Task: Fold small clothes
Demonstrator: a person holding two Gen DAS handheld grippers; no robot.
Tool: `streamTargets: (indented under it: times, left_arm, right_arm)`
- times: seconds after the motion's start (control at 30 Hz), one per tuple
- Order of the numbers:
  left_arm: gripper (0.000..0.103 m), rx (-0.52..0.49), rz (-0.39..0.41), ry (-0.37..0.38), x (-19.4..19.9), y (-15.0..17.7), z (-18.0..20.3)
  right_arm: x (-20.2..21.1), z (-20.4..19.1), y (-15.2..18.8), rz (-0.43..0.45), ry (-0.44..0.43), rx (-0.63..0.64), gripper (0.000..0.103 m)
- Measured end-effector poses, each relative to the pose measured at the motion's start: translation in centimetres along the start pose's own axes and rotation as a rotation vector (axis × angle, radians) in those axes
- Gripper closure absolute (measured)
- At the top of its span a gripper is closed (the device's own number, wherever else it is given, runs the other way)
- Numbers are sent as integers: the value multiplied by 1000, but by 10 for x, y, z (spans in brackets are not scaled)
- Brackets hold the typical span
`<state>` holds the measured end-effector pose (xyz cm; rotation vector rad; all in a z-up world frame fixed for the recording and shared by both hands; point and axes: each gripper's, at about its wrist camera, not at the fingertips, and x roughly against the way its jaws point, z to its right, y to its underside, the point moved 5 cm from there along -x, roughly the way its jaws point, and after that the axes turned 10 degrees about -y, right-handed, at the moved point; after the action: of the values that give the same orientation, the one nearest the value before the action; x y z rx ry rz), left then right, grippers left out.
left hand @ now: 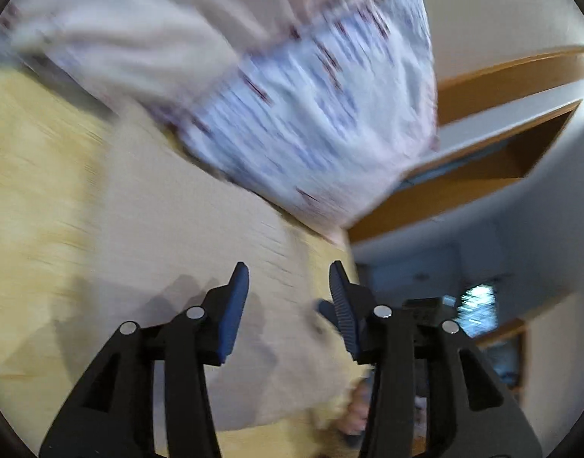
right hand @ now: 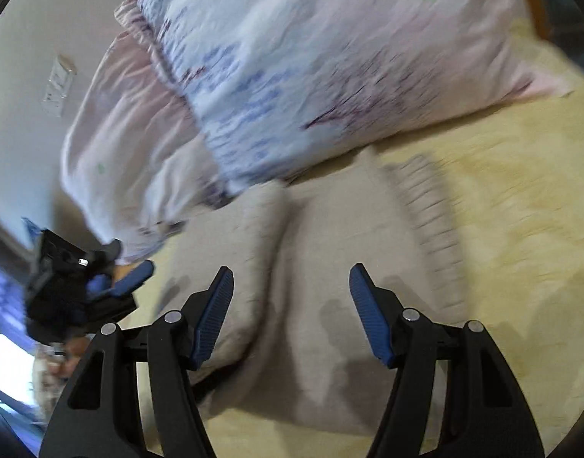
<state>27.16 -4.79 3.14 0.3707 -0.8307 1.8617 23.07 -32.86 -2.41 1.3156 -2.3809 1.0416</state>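
A small beige knit garment [right hand: 330,267] with a ribbed hem lies on the yellow bedcover [right hand: 521,210], one part folded over on its left side. It also shows in the left wrist view [left hand: 185,229], blurred. My right gripper [right hand: 290,278] is open and empty, just above the garment's middle. My left gripper [left hand: 288,278] is open and empty, over the garment's edge; it also shows at the left of the right wrist view [right hand: 116,286].
A pillow [right hand: 311,68] in a pink and blue patterned case lies just beyond the garment, also in the left wrist view [left hand: 311,107]. Wooden furniture [left hand: 482,160] and a white wall [left hand: 502,7] stand behind the bed. Both views are motion-blurred.
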Motion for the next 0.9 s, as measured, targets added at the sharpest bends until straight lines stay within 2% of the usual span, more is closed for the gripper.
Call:
streamTargets:
  times: [0.03, 0.1, 0.17, 0.3, 0.37, 0.47, 0.53, 0.6, 0.63, 0.8, 0.9]
  left_arm:
    - [52, -7, 33, -75, 9, -2, -10]
    - [47, -12, 52, -161, 11, -5, -24]
    - [47, 4, 33, -208, 12, -1, -43]
    - [46, 34, -49, -234, -6, 9, -67]
    - [46, 39, -77, -230, -13, 15, -72]
    - [44, 48, -85, -215, -17, 19, -73]
    - [42, 42, -84, -215, -17, 19, -71]
    - [40, 37, -82, -222, -17, 18, -69]
    - [39, 38, -82, -224, -18, 18, -67]
    - [37, 33, -77, -221, -15, 18, -63]
    - [37, 16, -76, -213, -11, 20, -58]
  right_arm:
    - [-5, -1, -1, -19, -14, -13, 37]
    - [-22, 0, 0, -78, -59, -77, 38]
    - [-35, 0, 2, -124, -106, -139, 38]
    - [-52, 1, 5, -159, -103, -181, 44]
    - [-58, -1, 5, -162, -117, -188, 51]
    - [-66, 0, 1, -148, -132, -210, 59]
    - [-73, 1, -3, -138, -130, -219, 74]
    - [-78, -2, -6, -117, -111, -179, 85]
    - [-79, -5, -9, -105, -99, -152, 86]
    - [-44, -46, -24, 29, 0, 131, 88]
    - [-13, -65, -32, 120, 114, 307, 88]
